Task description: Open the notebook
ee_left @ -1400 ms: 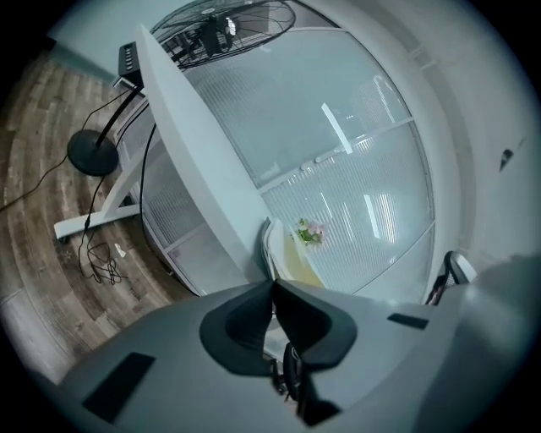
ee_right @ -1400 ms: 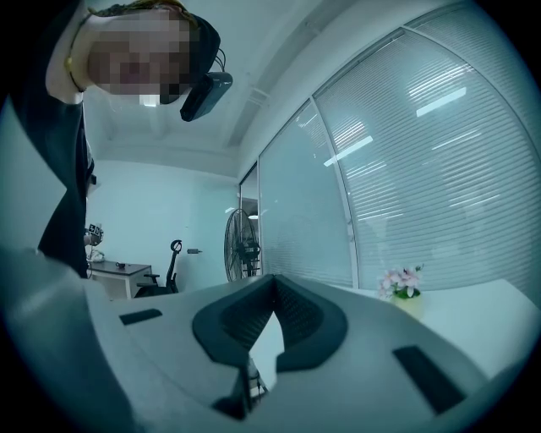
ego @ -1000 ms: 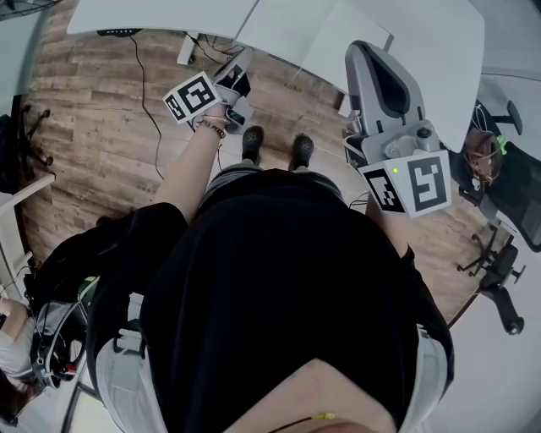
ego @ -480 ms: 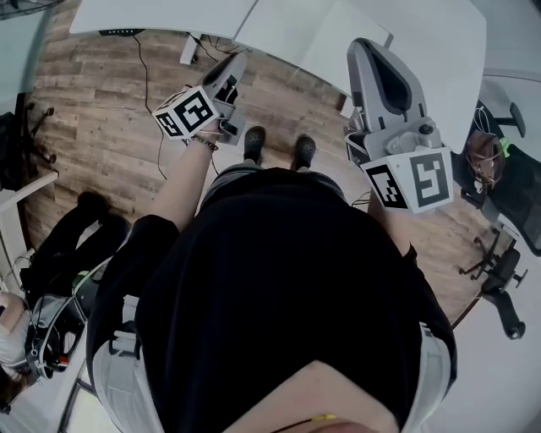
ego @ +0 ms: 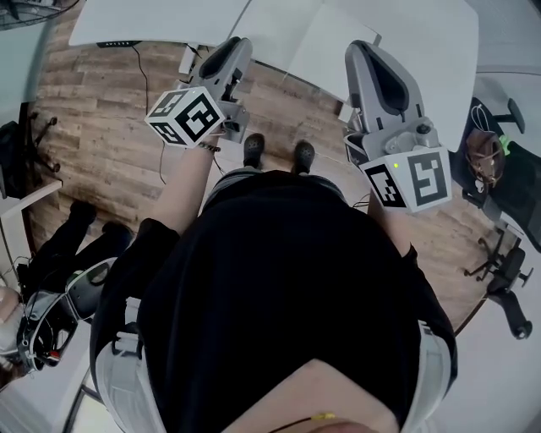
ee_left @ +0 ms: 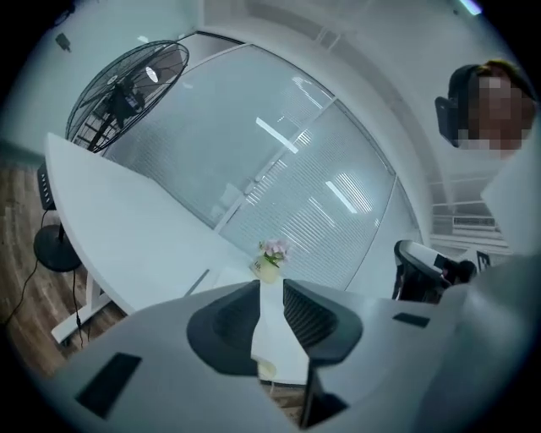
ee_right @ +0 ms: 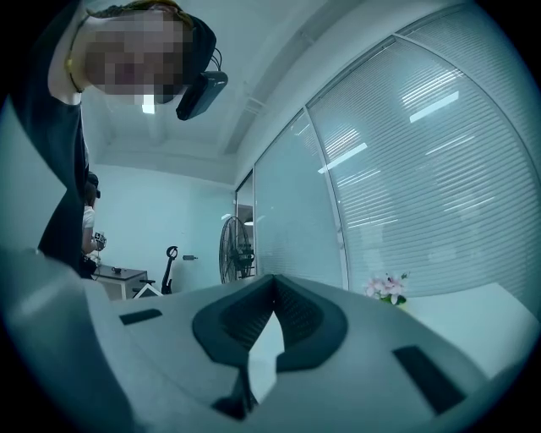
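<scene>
short of the white worktop (ego: 127,17), left tongs (ee_left: 270,296), just opened apart, and closed right tongs (ee_right: 272,292) sit level, empty, apparently a neutral carry.

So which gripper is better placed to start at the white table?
Probably left: on the left gripper the empty jaws have just been opening; the right gripper is shut. Both face the table.

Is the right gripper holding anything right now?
No, the right gripper has its jaws closed tip to tip with nothing between them.

Head view steeply down; gripper views level, sharing potted flowers (ee_left: 270,255).
</scene>
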